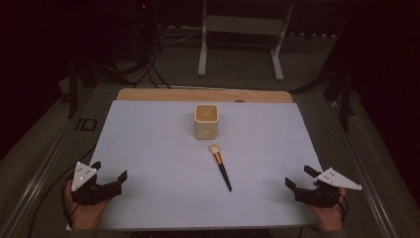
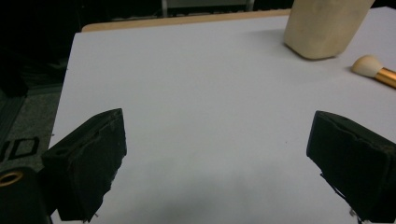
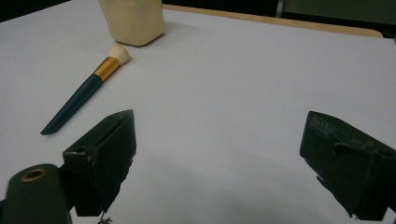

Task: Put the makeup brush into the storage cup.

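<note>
Your left gripper (image 1: 109, 174) and right gripper (image 1: 298, 178) rest jaws wide apart, empty, near corners; brush (image 1: 220, 166) lies before cup (image 1: 206, 121).

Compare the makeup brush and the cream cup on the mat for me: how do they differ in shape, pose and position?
The makeup brush is long and thin; the cream cup is squat and boxy. The brush lies flat, its pale head toward the cup, its dark handle toward the person; the cup stands upright, its mouth open upward. The brush lies nearer both grippers, the cup farther back. They share the pale mat, and neither is held.
</note>
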Motion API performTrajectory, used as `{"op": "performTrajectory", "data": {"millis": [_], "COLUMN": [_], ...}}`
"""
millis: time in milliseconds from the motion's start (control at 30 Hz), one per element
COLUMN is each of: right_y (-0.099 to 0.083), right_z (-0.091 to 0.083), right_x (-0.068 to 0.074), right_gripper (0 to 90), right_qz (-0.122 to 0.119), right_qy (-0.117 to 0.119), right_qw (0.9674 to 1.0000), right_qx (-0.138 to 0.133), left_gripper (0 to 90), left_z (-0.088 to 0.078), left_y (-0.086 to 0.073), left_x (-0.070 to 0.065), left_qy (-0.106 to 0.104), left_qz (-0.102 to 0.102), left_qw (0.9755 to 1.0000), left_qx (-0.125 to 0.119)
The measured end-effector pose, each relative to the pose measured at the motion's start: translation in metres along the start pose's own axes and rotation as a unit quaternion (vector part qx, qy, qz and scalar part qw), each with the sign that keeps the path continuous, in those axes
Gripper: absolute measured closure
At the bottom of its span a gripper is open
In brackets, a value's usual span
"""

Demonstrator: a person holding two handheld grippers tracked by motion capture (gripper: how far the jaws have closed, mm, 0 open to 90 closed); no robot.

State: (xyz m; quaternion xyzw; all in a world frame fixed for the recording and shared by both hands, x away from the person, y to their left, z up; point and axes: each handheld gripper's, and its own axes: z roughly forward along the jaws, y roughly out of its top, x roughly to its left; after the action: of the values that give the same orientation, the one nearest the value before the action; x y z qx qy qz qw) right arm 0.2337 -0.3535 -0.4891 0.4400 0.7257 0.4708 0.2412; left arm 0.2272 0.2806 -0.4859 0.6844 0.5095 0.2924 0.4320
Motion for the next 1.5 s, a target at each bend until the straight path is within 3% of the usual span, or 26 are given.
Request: {"op": "performTrajectory", "data": {"millis": [367, 600, 1500], "right_y": [0.0005, 0.0014, 0.0061], "right_z": [-0.0008, 0.0001, 0.0032], "right_x": [-0.0002, -0.0001, 0.004], "right_gripper": [10.7, 10.7, 10.7], "right_qz": [-0.003, -0.003, -0.007], "right_qy": [-0.003, -0.002, 0.006], "right_qw": [1.0, 1.0, 0.9999], "right_qx": [-0.002, -0.001, -0.005], "left_gripper": [6.7, 7.5, 8.1], "left_z": [-0.0011, 0.0002, 0.0017], "left_y": [0.001, 0.0009, 0.0013], "left_x": [-0.0031, -0.0051, -0.0077], "left_qy": [-0.005, -0.009, -0.012], "left_qz": [0.014, 0.023, 0.033], "left_qw": [0.9998, 0.9997, 0.9993], "left_qx": [-0.012, -0.007, -0.009]}}
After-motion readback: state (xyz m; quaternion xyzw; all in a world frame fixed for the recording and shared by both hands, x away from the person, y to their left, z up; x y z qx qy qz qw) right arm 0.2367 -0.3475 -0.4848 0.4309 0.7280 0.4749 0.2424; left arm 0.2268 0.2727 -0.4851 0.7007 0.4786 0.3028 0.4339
